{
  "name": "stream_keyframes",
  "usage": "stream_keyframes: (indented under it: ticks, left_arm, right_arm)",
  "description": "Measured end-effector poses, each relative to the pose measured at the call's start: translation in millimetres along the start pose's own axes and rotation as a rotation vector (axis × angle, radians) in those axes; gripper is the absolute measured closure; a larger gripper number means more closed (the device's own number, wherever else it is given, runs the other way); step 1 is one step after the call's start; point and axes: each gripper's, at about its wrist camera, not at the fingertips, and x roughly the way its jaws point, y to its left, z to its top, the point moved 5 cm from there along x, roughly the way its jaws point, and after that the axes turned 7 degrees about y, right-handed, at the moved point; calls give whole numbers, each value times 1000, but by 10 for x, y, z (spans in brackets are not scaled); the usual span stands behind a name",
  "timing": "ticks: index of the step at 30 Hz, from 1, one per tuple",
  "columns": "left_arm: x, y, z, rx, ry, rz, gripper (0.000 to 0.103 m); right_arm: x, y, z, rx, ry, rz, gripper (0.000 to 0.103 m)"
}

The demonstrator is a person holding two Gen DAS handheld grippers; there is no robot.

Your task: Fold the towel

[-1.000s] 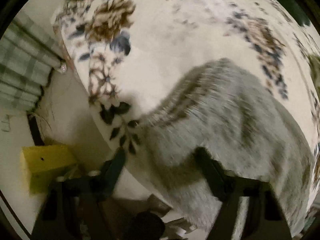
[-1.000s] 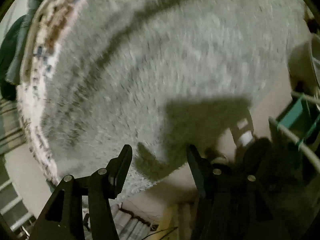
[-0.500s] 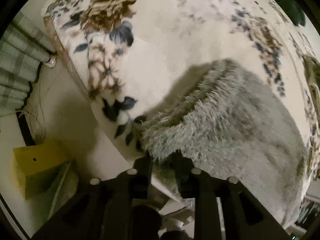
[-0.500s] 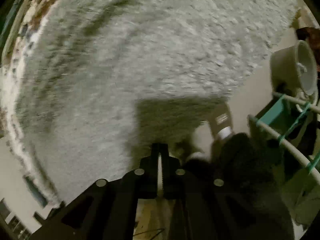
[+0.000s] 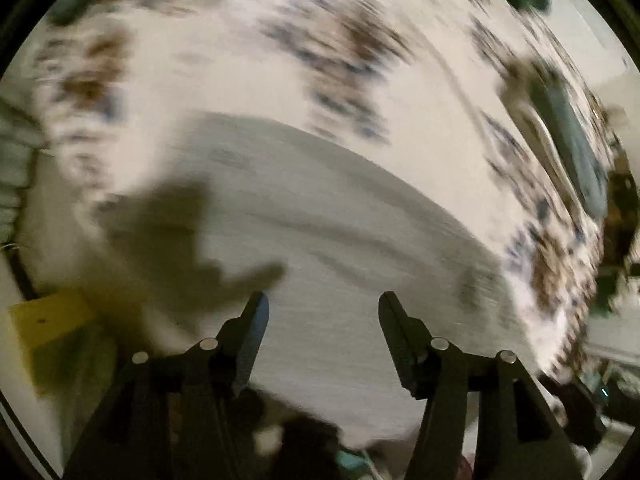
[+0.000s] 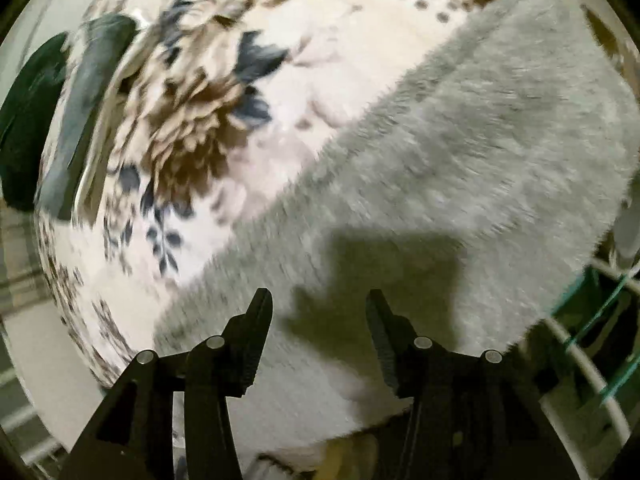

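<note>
Left wrist view: the left tongs (image 5: pixel 323 304) are seen spread wide and empty above the grey towel (image 5: pixel 340 232), which is laid flat on a floral blanket (image 5: pixel 248 92). Much of the frame is smeared by motion, so the towel's edges are only roughly made out; a faint darker stripe can be traced across its pile. A yellow box (image 5: pixel 48 320) is seen low at the left, beyond the blanket's edge.

Right wrist view: the right tongs (image 6: pixel 319 300) are likewise held apart, nothing between them, over the near part of the towel (image 6: pixel 460 160). The towel is shown as a thick, shaggy grey cloth, its long edge running diagonally across the flowered blanket (image 6: pixel 192 128), its near end reaching the blanket's edge. A dark green object (image 6: pixel 28 120) is seen at the far left.

The step in hand is judged to be a pause between folds, the towel released and lying free. A fresh grip on an edge or corner is likely called for next, with both tongs lowered and pinched before the cloth is carried over.
</note>
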Motion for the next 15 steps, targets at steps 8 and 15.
stream_keyframes:
  ticks: [8,15]
  left_arm:
    - [1057,-1472,55,191,136,65,49]
    - [1089,-1458,147,210,49,102,96]
  right_arm:
    - [372,-173,454,162,50,36,97]
    - [207,-274,490,150,17,105,101]
